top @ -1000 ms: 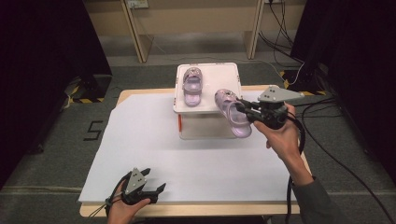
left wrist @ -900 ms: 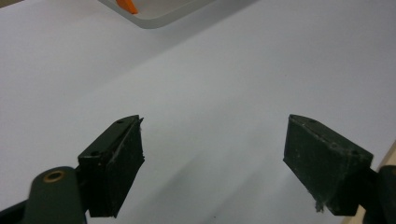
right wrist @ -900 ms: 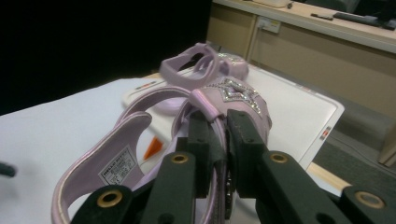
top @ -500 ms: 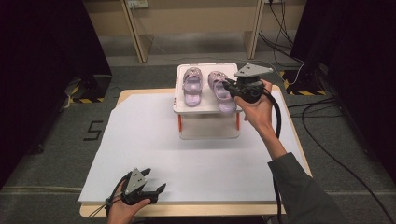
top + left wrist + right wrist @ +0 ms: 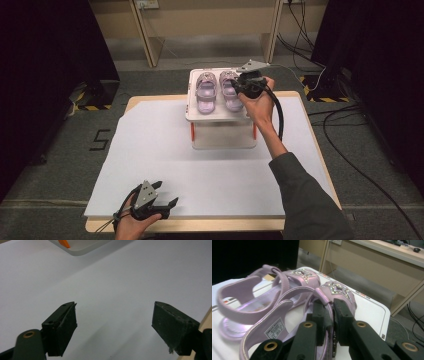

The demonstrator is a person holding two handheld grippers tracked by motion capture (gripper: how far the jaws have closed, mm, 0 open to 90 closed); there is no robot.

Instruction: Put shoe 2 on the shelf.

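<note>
The right gripper point(image 5: 329, 315), clamped on the light, floppy lilac star-studded sandal's point(image 5: 307, 322) side strap, sets it on the white stand point(image 5: 220, 112), beside its mate point(image 5: 205, 92).

The bench point(image 5: 320, 150) is covered by a white sheet point(image 5: 165, 165). A white stand point(image 5: 222, 132) is set at its far side, and two lilac sandals point(image 5: 206, 92) are carried on top.

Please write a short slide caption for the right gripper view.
Right gripper clamps the side strap of a purple sandal beside its pair on a white stand.
</note>
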